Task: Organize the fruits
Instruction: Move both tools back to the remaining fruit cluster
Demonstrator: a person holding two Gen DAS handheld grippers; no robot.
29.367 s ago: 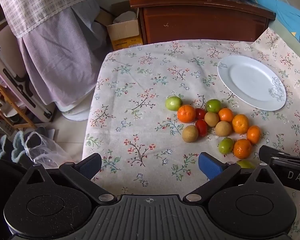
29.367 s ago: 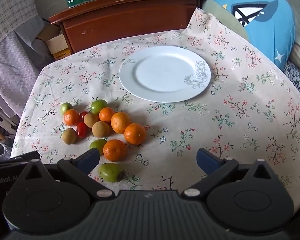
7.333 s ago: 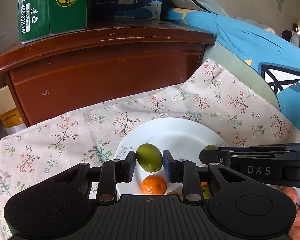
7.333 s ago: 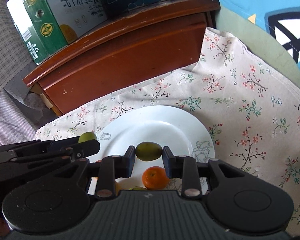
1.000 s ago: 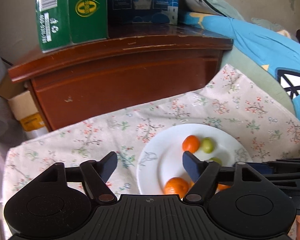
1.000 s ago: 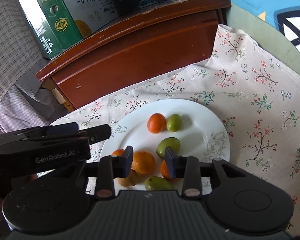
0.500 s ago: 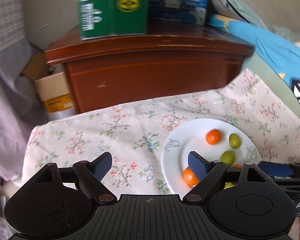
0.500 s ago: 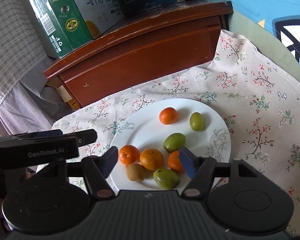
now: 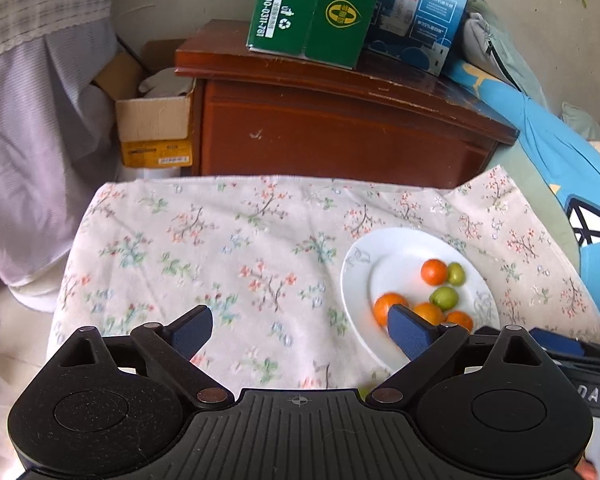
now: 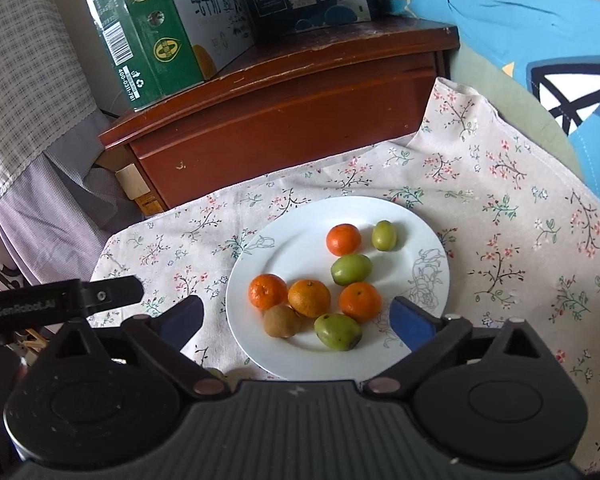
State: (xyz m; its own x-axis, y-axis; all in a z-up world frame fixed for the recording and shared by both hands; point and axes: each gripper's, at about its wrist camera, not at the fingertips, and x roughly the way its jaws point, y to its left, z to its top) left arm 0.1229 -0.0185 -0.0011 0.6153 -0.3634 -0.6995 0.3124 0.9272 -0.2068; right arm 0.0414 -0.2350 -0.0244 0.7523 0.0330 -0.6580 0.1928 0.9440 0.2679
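Observation:
A white plate (image 10: 414,218) on the floral tablecloth holds several fruits: oranges such as one at the back (image 10: 343,239), green fruits such as one in the middle (image 10: 351,269), and a brown kiwi (image 10: 281,321). The plate also shows in the left wrist view (image 9: 396,246). My right gripper (image 10: 296,322) is open and empty, hovering over the plate's near edge. My left gripper (image 9: 300,330) is open and empty, above the cloth left of the plate. A small green fruit (image 9: 363,392) peeks from under the left gripper body.
A dark wooden cabinet (image 9: 340,136) stands behind the table with a green carton (image 9: 312,8) and a blue carton (image 9: 416,16) on it. A cardboard box (image 9: 154,128) sits on the floor to the left. Blue bedding (image 10: 540,40) lies to the right.
Both grippers have drawn back and up from the plate. The right gripper opened wider over the last second. The left view has swung left, showing more bare cloth.

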